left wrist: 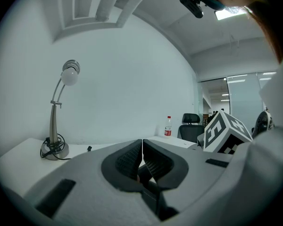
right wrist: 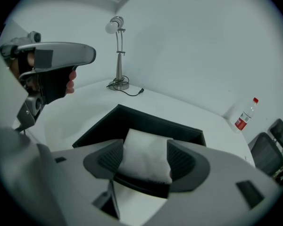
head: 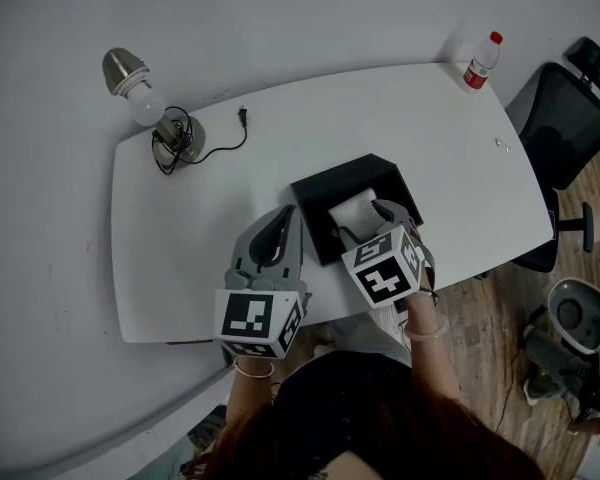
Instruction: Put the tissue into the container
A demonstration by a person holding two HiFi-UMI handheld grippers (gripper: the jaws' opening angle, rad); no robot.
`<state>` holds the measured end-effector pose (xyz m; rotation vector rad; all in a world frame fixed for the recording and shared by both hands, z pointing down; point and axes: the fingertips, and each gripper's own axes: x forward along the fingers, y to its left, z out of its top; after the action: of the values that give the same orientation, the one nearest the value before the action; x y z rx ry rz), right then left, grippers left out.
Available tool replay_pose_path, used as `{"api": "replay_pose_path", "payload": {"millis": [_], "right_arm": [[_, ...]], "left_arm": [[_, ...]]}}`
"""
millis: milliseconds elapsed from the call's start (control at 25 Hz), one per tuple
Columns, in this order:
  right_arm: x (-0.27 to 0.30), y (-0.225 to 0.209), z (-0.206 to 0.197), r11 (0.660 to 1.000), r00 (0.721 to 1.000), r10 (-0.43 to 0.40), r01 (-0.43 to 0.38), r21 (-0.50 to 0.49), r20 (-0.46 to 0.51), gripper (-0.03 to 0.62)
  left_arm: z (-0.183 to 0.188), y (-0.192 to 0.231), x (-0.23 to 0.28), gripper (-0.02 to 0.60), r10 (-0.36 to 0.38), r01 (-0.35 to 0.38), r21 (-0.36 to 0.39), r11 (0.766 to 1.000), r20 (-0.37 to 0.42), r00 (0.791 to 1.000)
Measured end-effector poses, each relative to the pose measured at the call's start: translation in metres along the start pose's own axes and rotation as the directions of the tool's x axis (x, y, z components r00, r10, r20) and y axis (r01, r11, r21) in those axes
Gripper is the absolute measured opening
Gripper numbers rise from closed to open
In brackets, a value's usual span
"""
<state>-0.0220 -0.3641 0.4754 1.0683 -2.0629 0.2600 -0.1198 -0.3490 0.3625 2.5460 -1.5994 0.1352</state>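
right gripper [right wrist: 146,160] pinched the white tissue [right wrist: 148,142] between its jaws, just over the open black container [right wrist: 132,119] lying directly below and ahead of it; left gripper [left wrist: 142,155], jaws pressed together on nothing, hung off to its left. placing step looked in hand: next move would call for lowering, then parting the jaws. only print was the red label on the bottle [right wrist: 245,114] far ahead-right, too small to read.

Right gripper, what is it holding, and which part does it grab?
The right gripper is shut on the white tissue, pinching its two opposite sides, at the black container. The left gripper holds nothing.
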Motion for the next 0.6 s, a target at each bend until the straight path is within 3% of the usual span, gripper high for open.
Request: {"api": "replay_pose_path", "payload": {"millis": [480, 600], "right_arm": [[-0.026, -0.006, 0.008, 0.998, 0.993, -0.060, 0.059, 0.022, 0.102, 0.301], [-0.035, -0.006, 0.011, 0.996, 0.987, -0.086, 0.084, 0.020, 0.135, 0.264]], "left_arm": [[0.006, -0.008, -0.019, 0.028, 0.009, -0.010, 0.004, 1.000, 0.025, 1.000], [0.008, -0.011, -0.025, 0.028, 0.013, -0.014, 0.008, 1.000, 0.029, 0.999]]}}
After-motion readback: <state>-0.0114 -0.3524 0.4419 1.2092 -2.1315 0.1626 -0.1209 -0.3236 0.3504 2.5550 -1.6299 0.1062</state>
